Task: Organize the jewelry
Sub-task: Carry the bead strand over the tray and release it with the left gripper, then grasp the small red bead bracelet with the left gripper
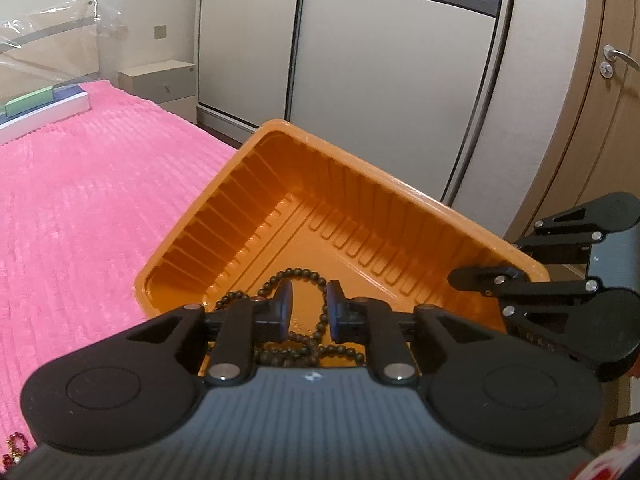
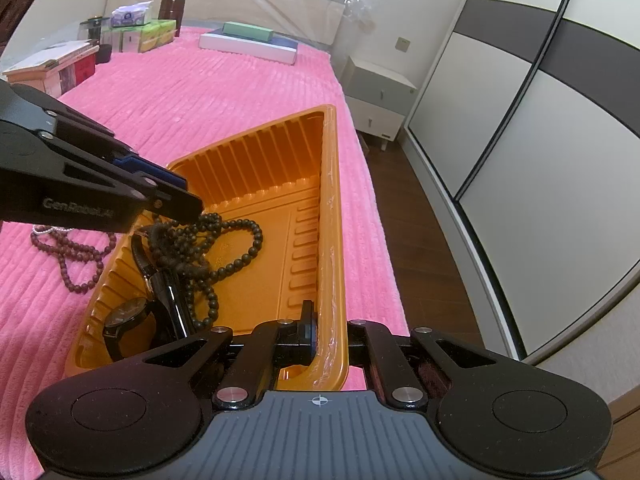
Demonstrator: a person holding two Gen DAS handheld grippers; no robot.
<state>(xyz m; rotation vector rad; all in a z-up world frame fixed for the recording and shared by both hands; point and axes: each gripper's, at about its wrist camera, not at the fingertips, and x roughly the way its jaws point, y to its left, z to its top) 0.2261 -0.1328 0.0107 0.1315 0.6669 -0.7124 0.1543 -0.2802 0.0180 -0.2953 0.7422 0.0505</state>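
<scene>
An orange plastic tray [image 1: 360, 208] lies on the pink bed cover. In it are a long dark bead necklace [image 2: 240, 224] and a black wristwatch [image 2: 128, 314]. My left gripper [image 1: 310, 306] hovers low over the tray's near end. Its pads stand a little apart, and a loop of the dark bead necklace [image 1: 304, 272] runs loosely between them onto the tray floor. My right gripper [image 2: 328, 340] is shut on the tray's right rim [image 2: 332, 240], one finger inside the wall and the other outside. A reddish-brown bead necklace [image 2: 76, 256] lies on the cover left of the tray.
Small red beads [image 1: 16, 446] lie on the pink cover [image 2: 200, 92] by my left hand. Boxes [image 2: 140, 36] and a flat white box [image 2: 248, 46] sit at the bed's head. A nightstand [image 2: 378, 96], sliding wardrobe [image 1: 380, 60] and a door [image 1: 612, 100] stand beyond.
</scene>
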